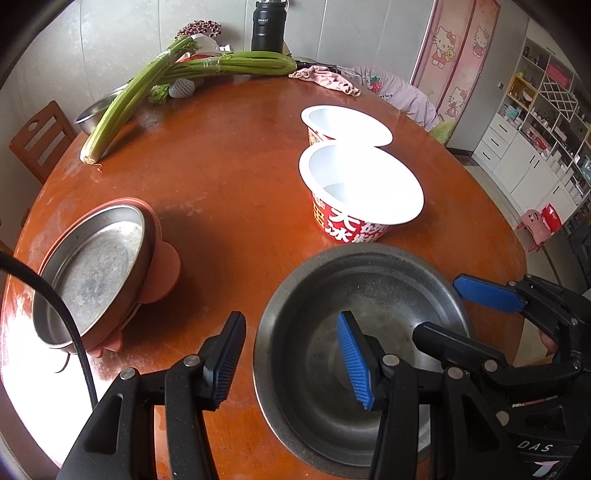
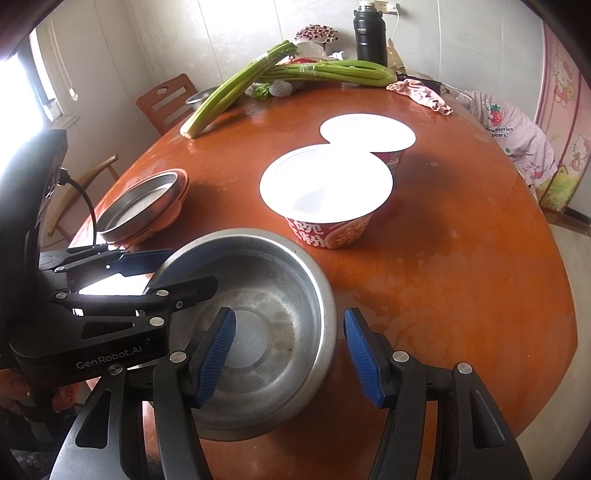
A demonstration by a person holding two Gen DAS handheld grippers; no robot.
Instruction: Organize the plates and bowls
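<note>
A steel bowl sits at the near edge of the round wooden table. My left gripper straddles its left rim, one finger inside and one outside, and stands open with neither pad pressing on the rim. My right gripper straddles the right rim the same way, also open. To the left a steel plate lies on a pink plate. Beyond the steel bowl stand two red-and-white paper bowls, side by side.
Celery stalks, a black flask, a pink cloth and a small steel basin lie along the far side. Wooden chairs stand at the left. A black cable hangs over the plate.
</note>
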